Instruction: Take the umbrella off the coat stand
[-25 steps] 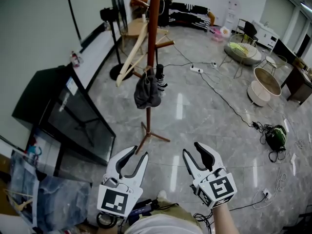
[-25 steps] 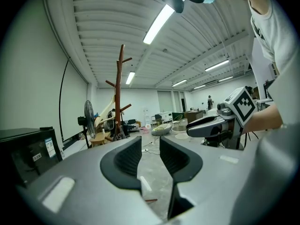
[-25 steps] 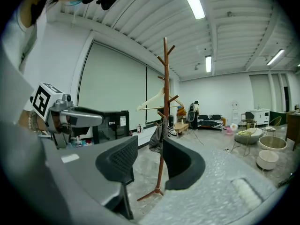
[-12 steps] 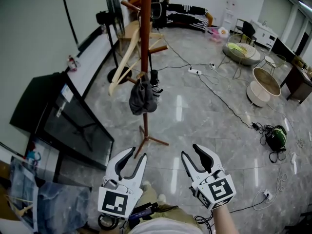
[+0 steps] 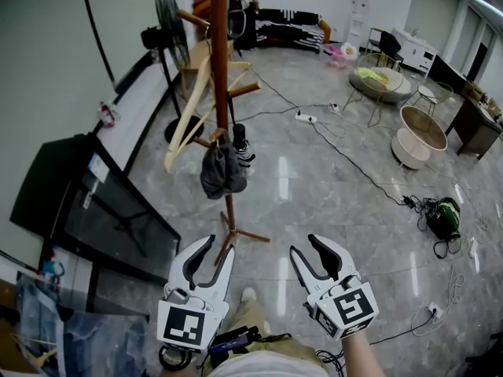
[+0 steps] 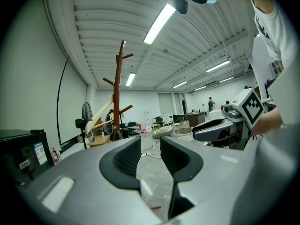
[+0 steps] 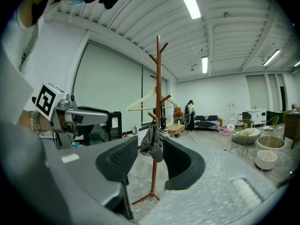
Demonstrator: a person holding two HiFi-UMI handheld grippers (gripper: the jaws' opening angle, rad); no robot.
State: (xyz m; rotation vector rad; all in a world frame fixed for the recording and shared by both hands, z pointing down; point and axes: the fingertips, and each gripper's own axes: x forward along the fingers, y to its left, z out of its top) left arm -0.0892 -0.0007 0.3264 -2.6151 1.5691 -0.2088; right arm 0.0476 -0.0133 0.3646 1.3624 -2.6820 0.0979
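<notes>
Umbrella: the dark folded umbrella (image 5: 238, 151), as far as I can tell, hangs from a low peg of the tall brown wooden coat stand (image 5: 221, 69), well ahead of both grippers.
Left gripper (image 5: 218, 246): empty, jaws opening wide.
Right gripper (image 5: 308, 246): spread wide, empty.
Progress: nothing done yet; approach, grasp and lift-off all remain.

A white shirt (image 5: 259, 365), khaki trousers (image 5: 253, 320) and a beaded bracelet (image 7: 33, 122) are worn, while the left claw (image 5: 217, 247) and right claw (image 5: 306, 246) are each formed of a white shell, lined with black ribbed pads (image 7: 119, 159) and topped by a cube (image 5: 351, 308) printed with black-and-white square markers.
</notes>
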